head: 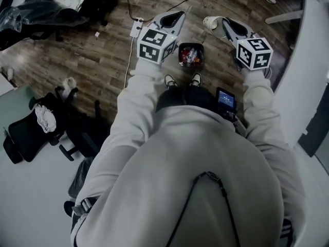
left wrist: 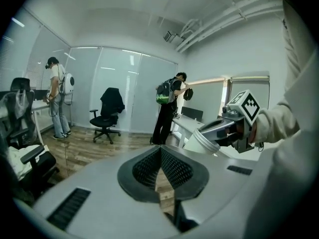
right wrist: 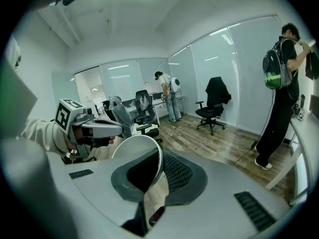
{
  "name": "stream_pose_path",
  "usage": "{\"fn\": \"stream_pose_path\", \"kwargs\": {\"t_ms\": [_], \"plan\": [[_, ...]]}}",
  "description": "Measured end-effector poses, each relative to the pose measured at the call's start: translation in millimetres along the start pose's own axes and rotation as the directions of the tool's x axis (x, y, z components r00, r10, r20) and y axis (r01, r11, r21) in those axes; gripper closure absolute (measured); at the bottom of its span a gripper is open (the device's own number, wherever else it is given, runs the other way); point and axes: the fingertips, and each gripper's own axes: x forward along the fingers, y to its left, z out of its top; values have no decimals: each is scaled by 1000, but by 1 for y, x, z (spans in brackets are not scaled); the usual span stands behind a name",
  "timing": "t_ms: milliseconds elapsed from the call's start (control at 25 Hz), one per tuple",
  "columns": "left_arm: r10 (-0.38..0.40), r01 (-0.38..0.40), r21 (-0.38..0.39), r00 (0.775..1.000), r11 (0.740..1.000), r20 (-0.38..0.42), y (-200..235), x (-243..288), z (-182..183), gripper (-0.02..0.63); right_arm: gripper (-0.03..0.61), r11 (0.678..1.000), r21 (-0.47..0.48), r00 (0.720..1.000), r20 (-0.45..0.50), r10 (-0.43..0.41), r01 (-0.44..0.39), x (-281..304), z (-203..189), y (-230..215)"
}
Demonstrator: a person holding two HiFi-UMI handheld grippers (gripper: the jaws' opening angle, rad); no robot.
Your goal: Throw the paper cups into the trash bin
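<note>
In the head view a white paper cup (head: 212, 23) lies on its side between the jaws of my right gripper (head: 222, 24), which is shut on it. The right gripper view shows the cup's (right wrist: 133, 151) rim and dark inside pressed between the pads. My left gripper (head: 175, 15) is shut with nothing in it; its pads (left wrist: 172, 168) meet at the tips. A small dark trash bin (head: 180, 54) with red and white rubbish stands on the wood floor between the two grippers, below them and just ahead of the person's shoes. The left gripper view also catches the held cup (left wrist: 202, 142).
A white power strip (head: 136, 27) and its cable lie on the floor to the left of the bin. A white desk (head: 308, 60) runs along the right. Black office chairs (head: 31, 127) stand at the left. Two people (left wrist: 167, 108) (left wrist: 57, 101) stand farther off in the room.
</note>
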Motion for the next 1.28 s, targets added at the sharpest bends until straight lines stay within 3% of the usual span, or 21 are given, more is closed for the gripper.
{"fn": "stream_pose_path", "kwargs": {"t_ms": [200, 520, 680, 960, 1120, 1280], "plan": [[3, -10, -92, 997, 996, -76, 17, 22, -87, 620, 531, 998, 18, 994, -89, 56, -54, 48, -82, 2], [-31, -17, -228, 978, 974, -205, 33, 88, -267, 620, 531, 994, 43, 968, -226, 106, -99, 143, -243, -16], [-46, -36, -283, 960, 958, -277, 38, 107, -373, 620, 531, 991, 58, 942, -310, 131, -118, 172, -346, -14], [-98, -38, -353, 928, 935, -359, 37, 129, -523, 620, 531, 988, 77, 892, -426, 154, -133, 210, -494, -19], [-136, -24, -380, 911, 924, -388, 28, 142, -586, 620, 531, 988, 73, 871, -466, 156, -138, 221, -547, -19], [-184, 15, -387, 897, 922, -402, 13, 151, -623, 620, 531, 986, 76, 860, -482, 167, -148, 234, -584, -20]]}}
